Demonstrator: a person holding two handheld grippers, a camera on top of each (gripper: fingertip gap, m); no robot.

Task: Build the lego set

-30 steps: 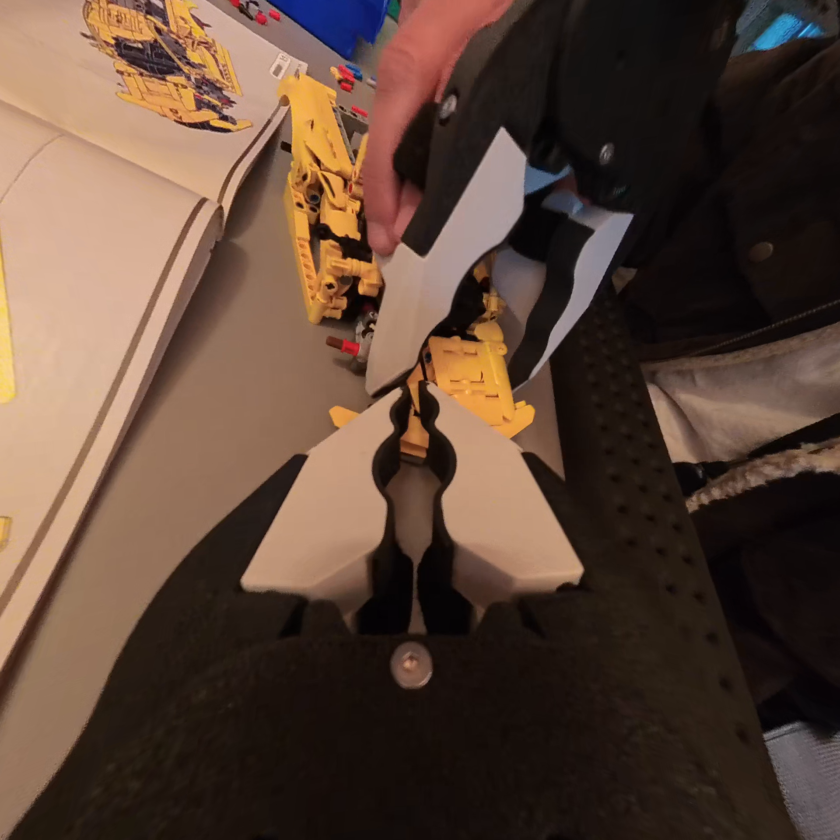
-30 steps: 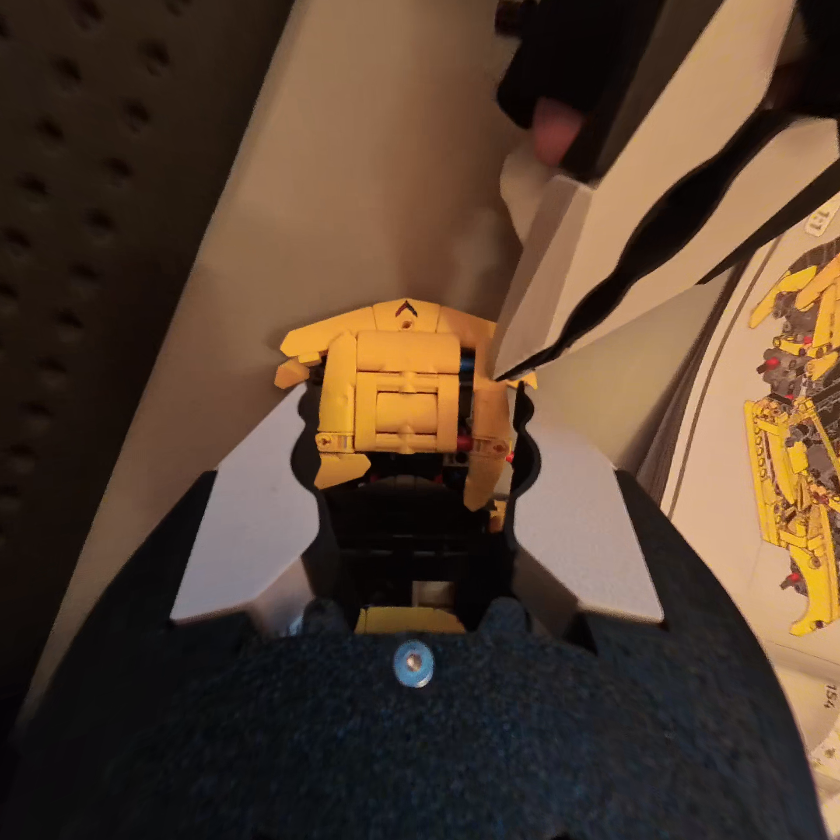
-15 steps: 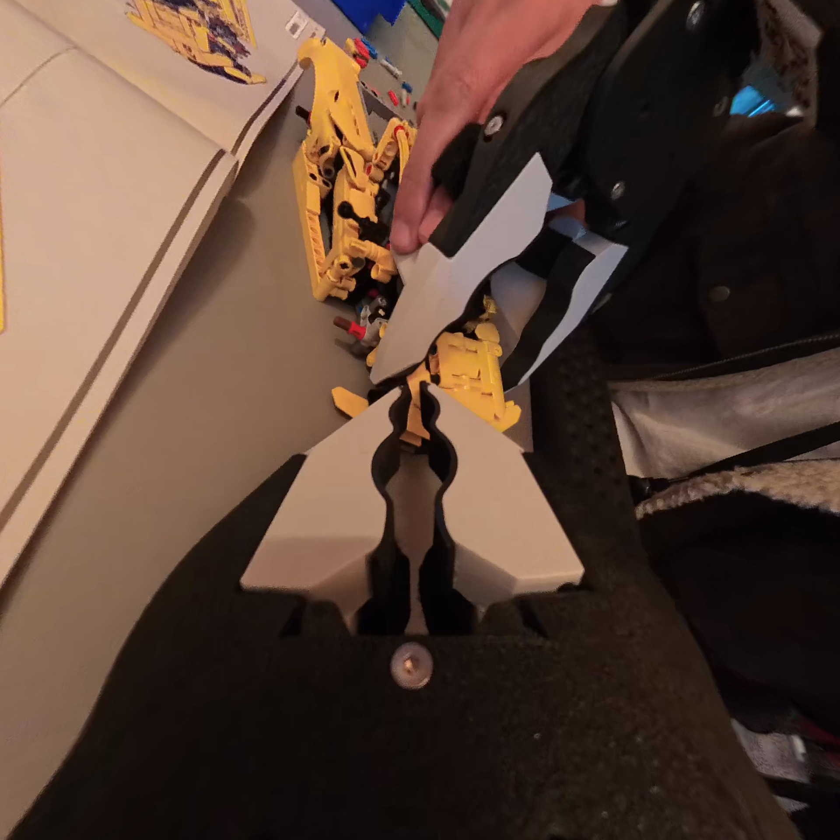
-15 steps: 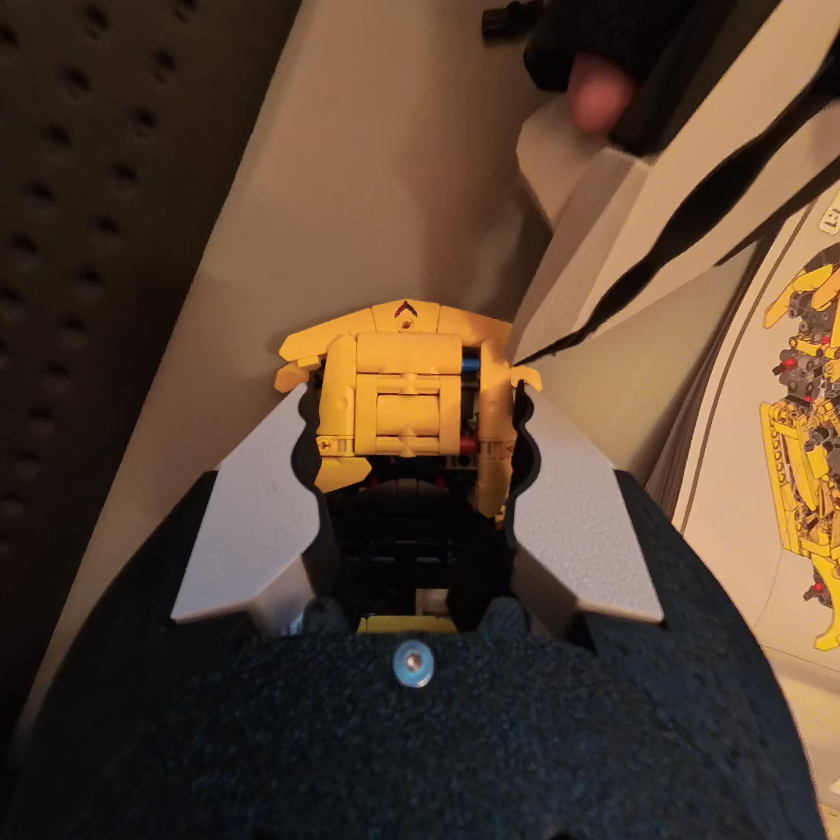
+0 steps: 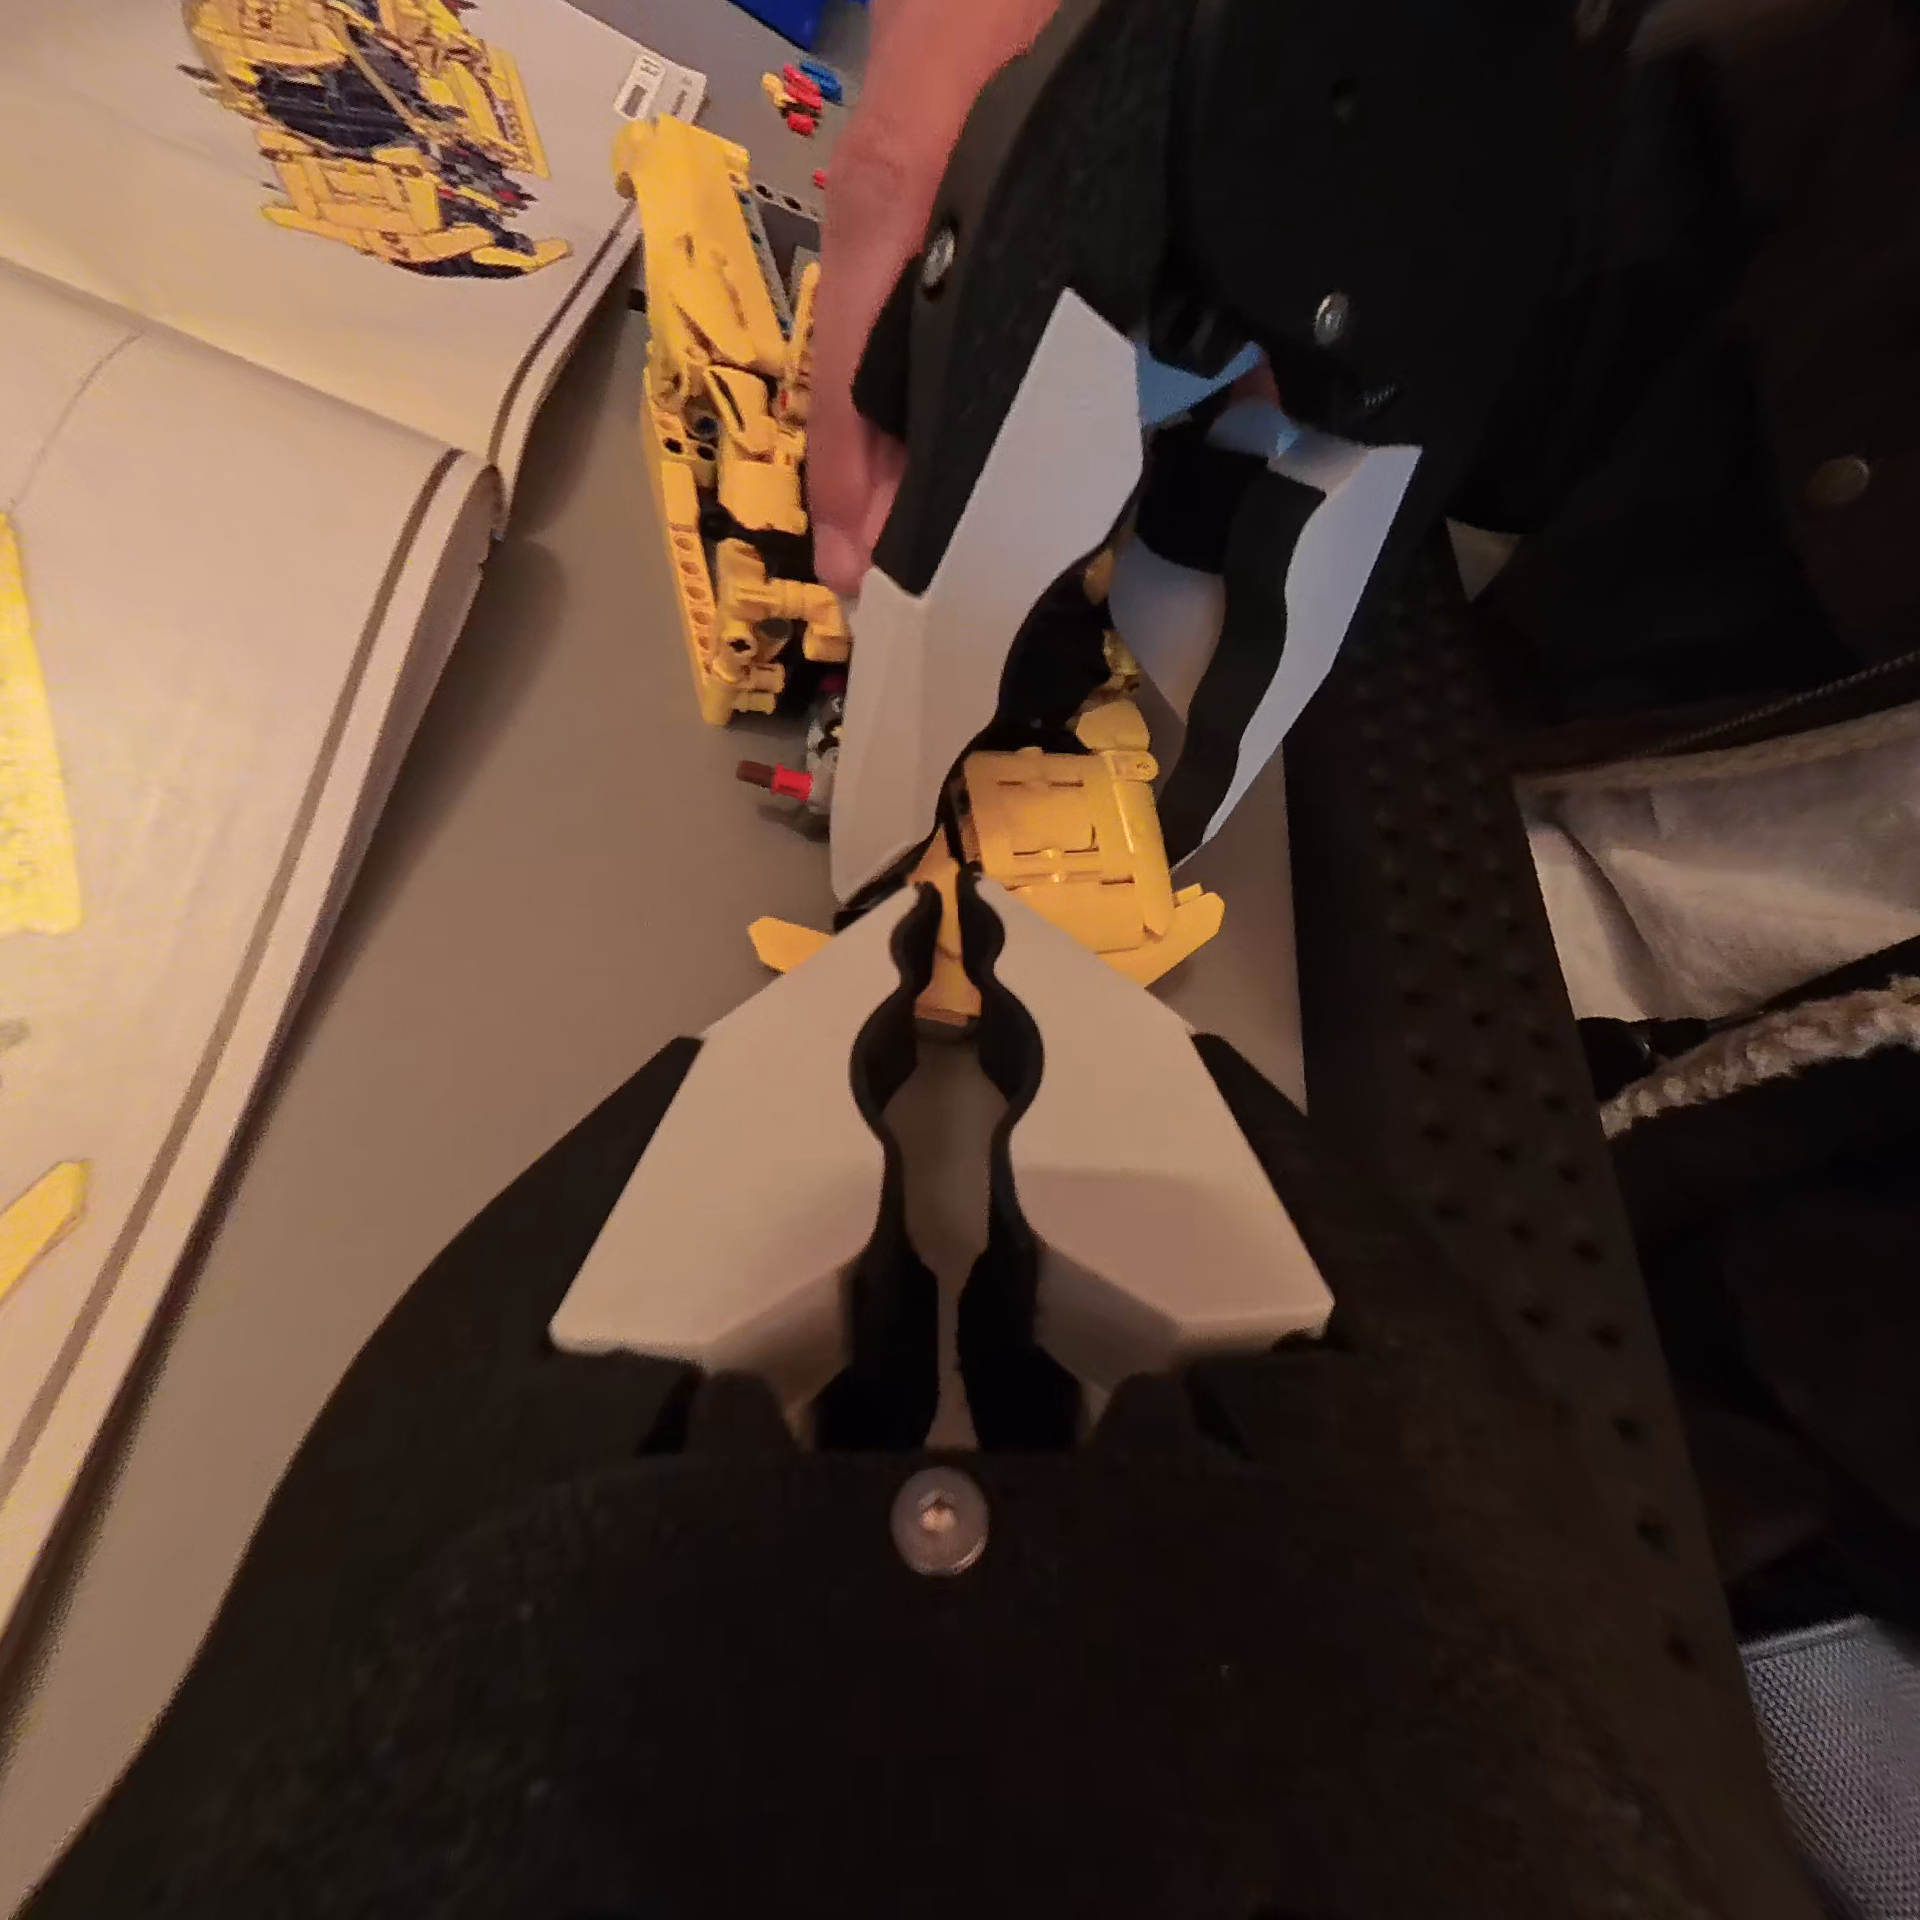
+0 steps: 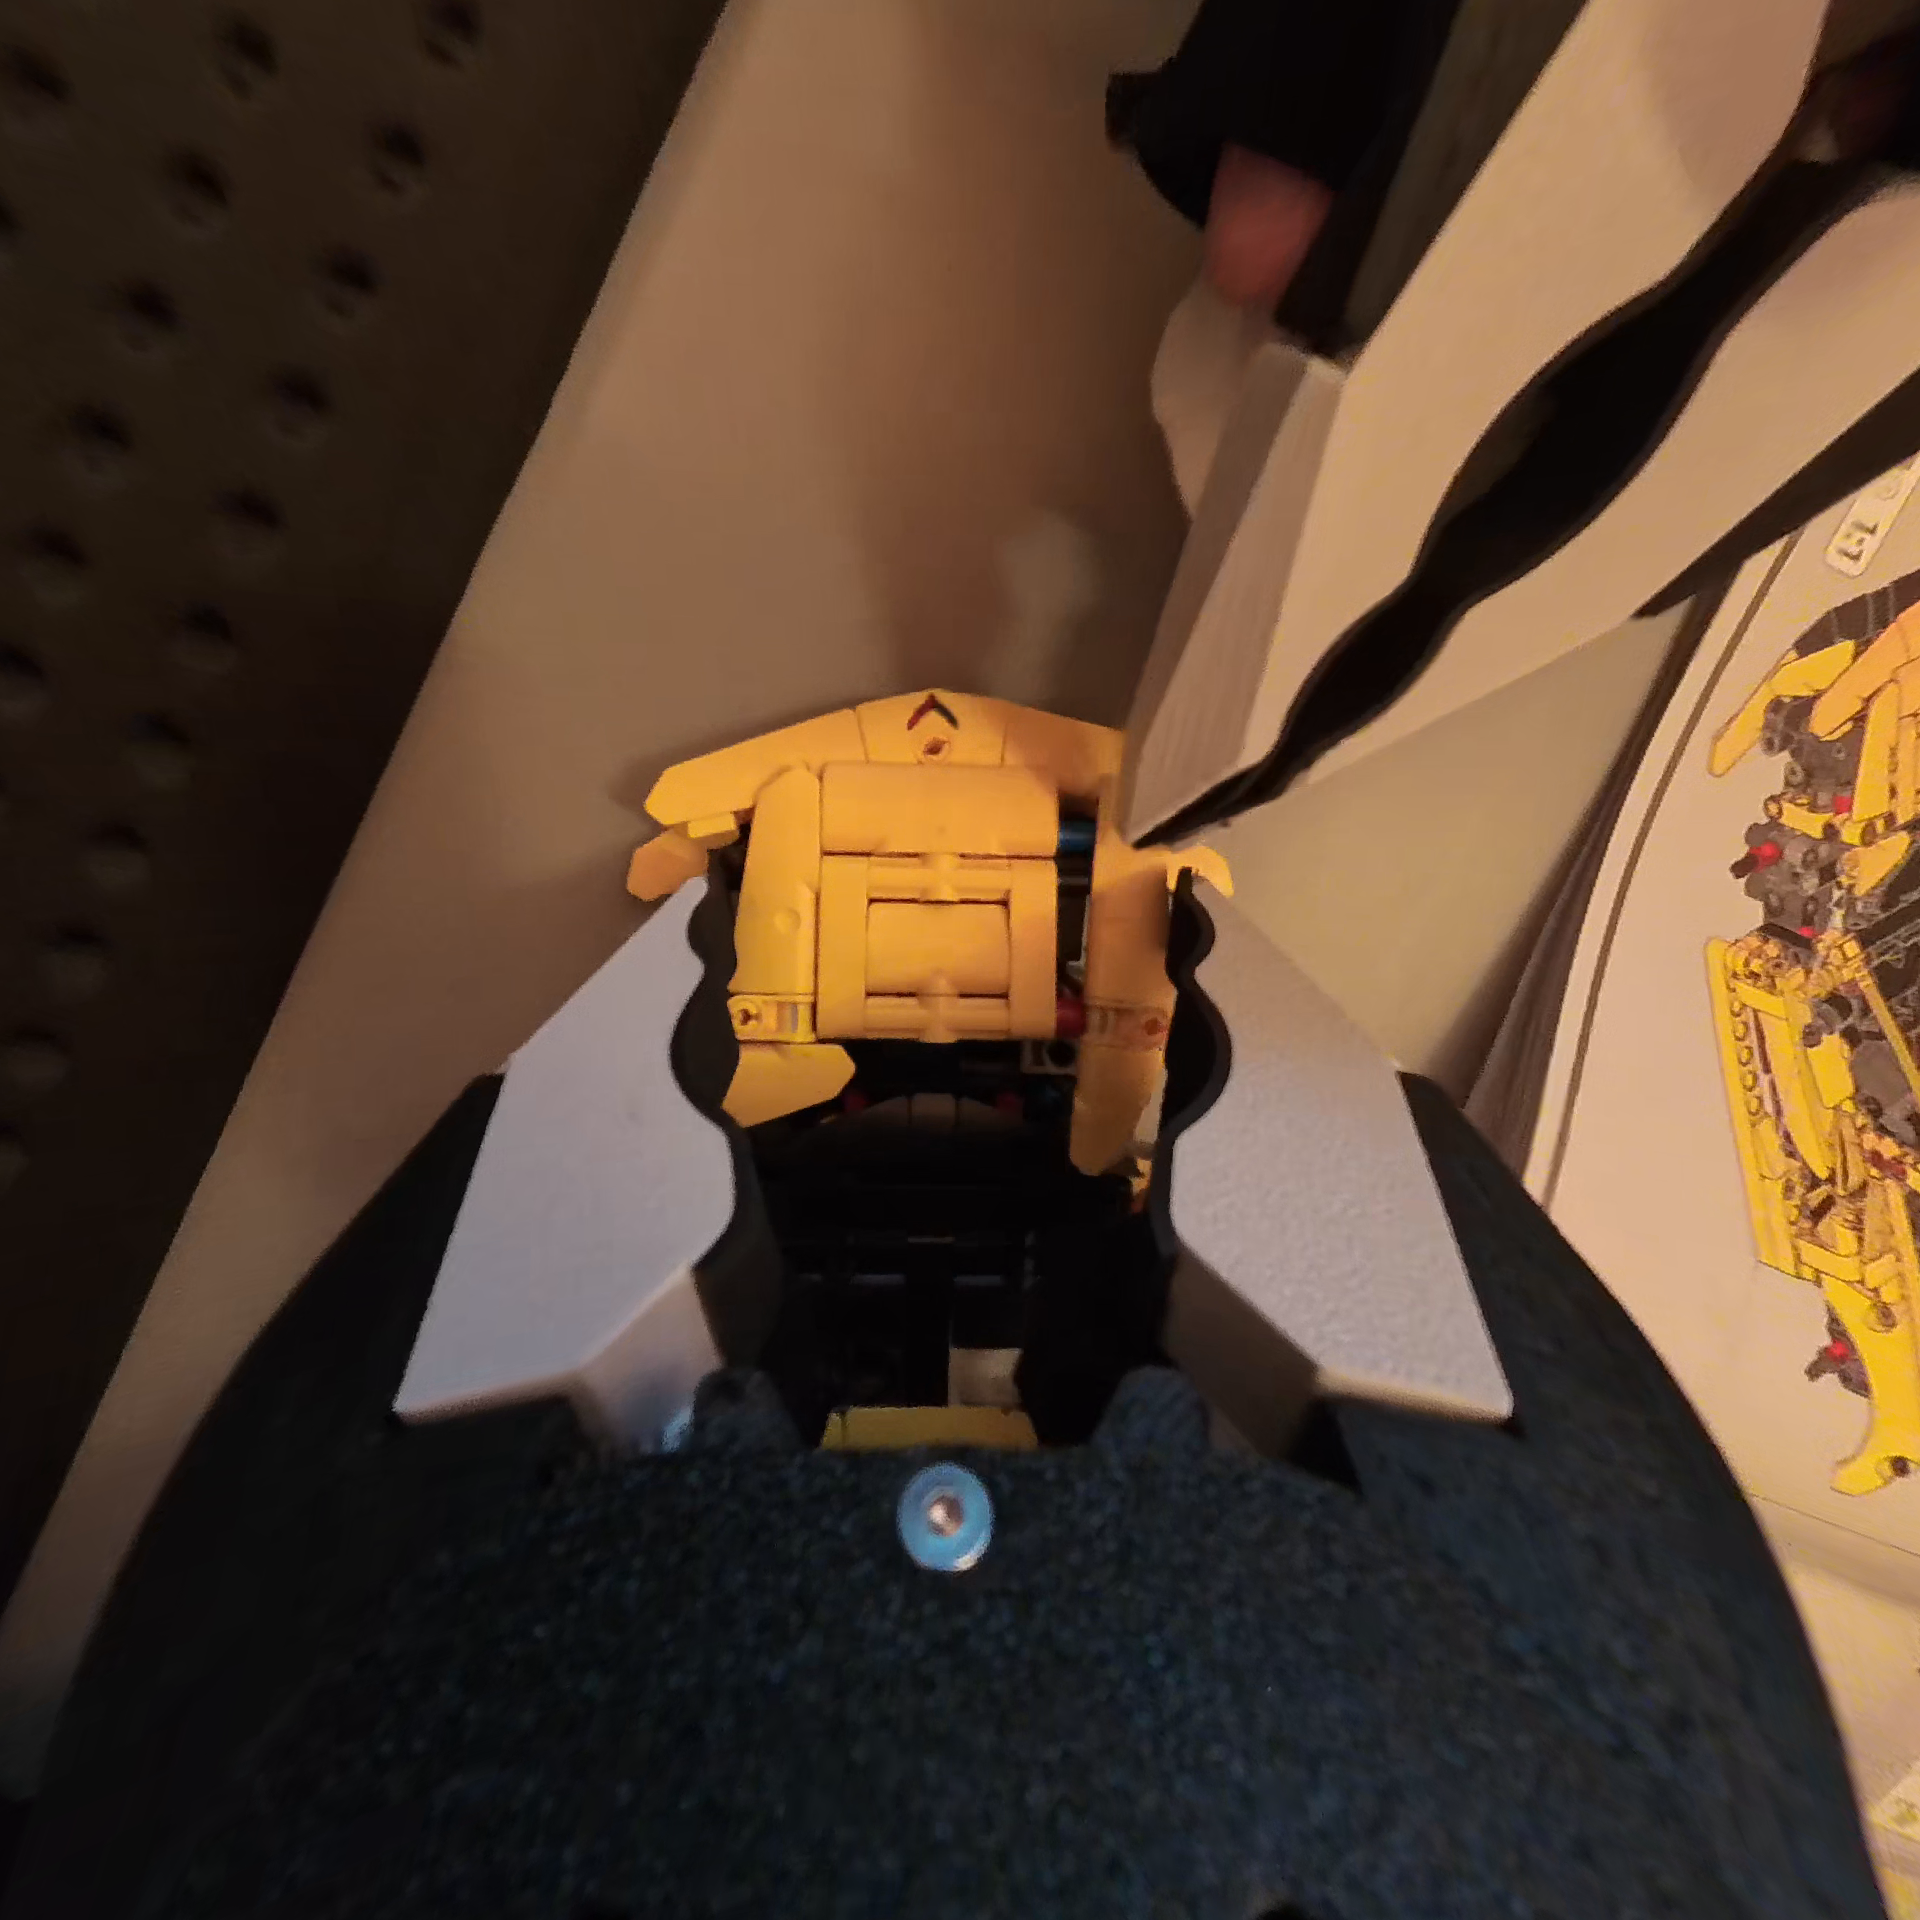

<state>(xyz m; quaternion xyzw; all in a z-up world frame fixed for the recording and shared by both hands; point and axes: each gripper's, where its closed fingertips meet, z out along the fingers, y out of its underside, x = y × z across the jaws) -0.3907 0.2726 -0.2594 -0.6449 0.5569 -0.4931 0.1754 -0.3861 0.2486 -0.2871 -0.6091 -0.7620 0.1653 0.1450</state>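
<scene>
Two tools work on one yellow sub-assembly [image 6: 925, 925] above the table [image 5: 499, 810]. The right tool [image 6: 935, 935] clamps the sub-assembly between its fingers. The left tool [image 5: 943, 914], nearly closed, pinches a small yellow piece [image 5: 943, 982] at the sub-assembly's edge. Judged step: seating that piece. The next move calls for aligned, firm pressure.
</scene>
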